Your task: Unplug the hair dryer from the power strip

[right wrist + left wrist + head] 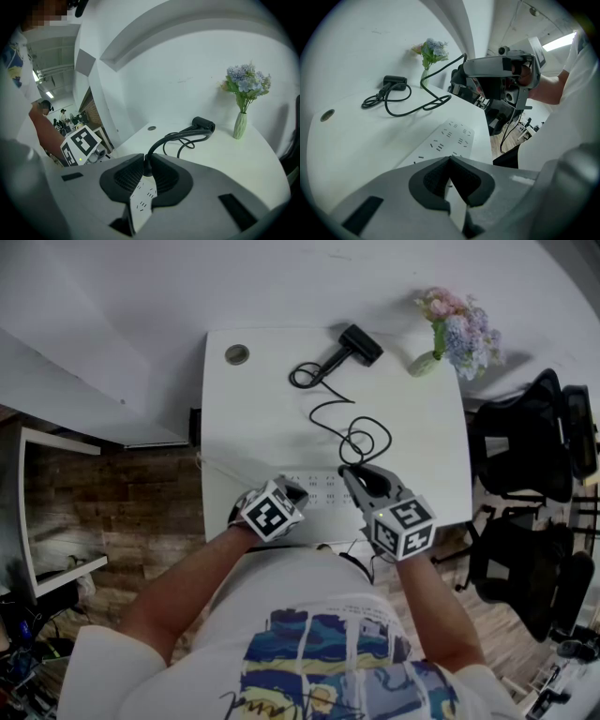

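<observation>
- White bench (253, 418) by the pale wall carries the power strip (323, 491) at its near edge. The hair dryer (356, 345) lies at the far end, its cord (337, 413) looping back.
- Right tool (351, 473) is clamped on the plug (146, 166) at the strip; a crooked pull could slide it onto the cord.
- Left tool (449, 163), jaws closed on nothing, sits over the strip's other end. If it presses weakly, the strip may lift too.
- Both tools slope downward from bent forearms.
</observation>
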### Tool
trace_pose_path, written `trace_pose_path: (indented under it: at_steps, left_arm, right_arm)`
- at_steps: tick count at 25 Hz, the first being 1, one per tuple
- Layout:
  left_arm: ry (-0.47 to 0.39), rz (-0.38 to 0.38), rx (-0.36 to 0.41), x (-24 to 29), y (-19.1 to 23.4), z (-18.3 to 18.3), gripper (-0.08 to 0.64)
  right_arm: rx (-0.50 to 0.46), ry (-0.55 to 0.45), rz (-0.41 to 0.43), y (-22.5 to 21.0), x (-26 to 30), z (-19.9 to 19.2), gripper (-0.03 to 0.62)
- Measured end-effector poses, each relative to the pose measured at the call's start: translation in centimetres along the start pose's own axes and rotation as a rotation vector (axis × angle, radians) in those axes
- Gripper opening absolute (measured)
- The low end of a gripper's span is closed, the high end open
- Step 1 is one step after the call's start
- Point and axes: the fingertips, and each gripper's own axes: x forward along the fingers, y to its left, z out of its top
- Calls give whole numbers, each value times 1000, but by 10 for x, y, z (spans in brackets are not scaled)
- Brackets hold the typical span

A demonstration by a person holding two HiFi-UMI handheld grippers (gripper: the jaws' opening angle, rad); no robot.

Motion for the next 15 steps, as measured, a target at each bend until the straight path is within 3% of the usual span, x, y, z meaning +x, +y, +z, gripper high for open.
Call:
trace_pose_path:
  at_steps: [15]
  left_arm:
    - [10,-15,-16,1,-2,-2,2]
  right_arm:
    - [8,6,-5,-3,1,-3,55]
